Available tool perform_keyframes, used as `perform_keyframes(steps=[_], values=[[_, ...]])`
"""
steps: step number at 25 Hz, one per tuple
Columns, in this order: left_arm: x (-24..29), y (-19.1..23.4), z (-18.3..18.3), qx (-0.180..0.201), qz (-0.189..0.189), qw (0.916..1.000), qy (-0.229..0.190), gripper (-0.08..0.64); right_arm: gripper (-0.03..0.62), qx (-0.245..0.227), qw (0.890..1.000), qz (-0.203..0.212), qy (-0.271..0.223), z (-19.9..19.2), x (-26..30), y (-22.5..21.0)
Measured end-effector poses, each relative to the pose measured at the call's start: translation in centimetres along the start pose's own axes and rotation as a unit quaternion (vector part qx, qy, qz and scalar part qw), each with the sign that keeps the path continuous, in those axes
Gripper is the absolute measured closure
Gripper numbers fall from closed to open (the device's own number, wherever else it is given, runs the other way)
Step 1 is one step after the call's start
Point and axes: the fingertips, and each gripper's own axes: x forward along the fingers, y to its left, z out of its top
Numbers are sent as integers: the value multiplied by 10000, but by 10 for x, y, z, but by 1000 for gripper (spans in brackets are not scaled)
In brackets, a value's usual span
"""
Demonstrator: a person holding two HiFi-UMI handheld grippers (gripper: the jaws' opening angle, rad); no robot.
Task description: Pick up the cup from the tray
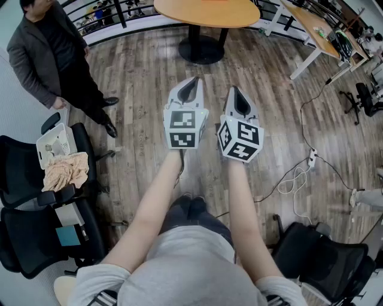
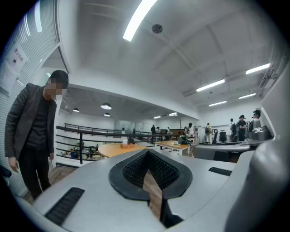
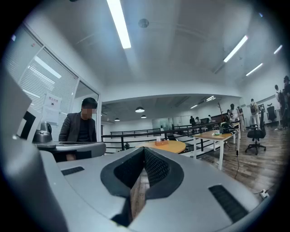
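Observation:
Both grippers are held out level, side by side, above the wood floor. My left gripper (image 1: pixel 191 82) (image 2: pixel 147 153) has its jaws closed tip to tip with nothing between them. My right gripper (image 1: pixel 235 91) (image 3: pixel 144 149) is shut and empty too. Far ahead stands a round orange-topped table (image 1: pixel 206 13) (image 2: pixel 113 150) (image 3: pixel 174 147). On it lies a flat orange tray (image 2: pixel 127 146) (image 3: pixel 162 143) with a small white thing (image 2: pixel 122 142) (image 3: pixel 157 139) on top, too small to tell as a cup. Both grippers are well short of that table.
A person in a dark jacket (image 1: pixel 51 54) stands at the left. Black office chairs (image 1: pixel 36 239) with cloth and a white box are at the near left, another chair (image 1: pixel 323 257) at the near right. Cables (image 1: pixel 299 173) cross the floor. A desk (image 1: pixel 317 27) stands at the far right.

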Motion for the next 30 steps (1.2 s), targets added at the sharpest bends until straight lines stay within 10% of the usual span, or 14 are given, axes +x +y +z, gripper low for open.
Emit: perform_keyframes(steps=[30], values=[[12,-34,-7,164,79,9998,78,557,586,-12,9998,203,-21,2,-5,-36]])
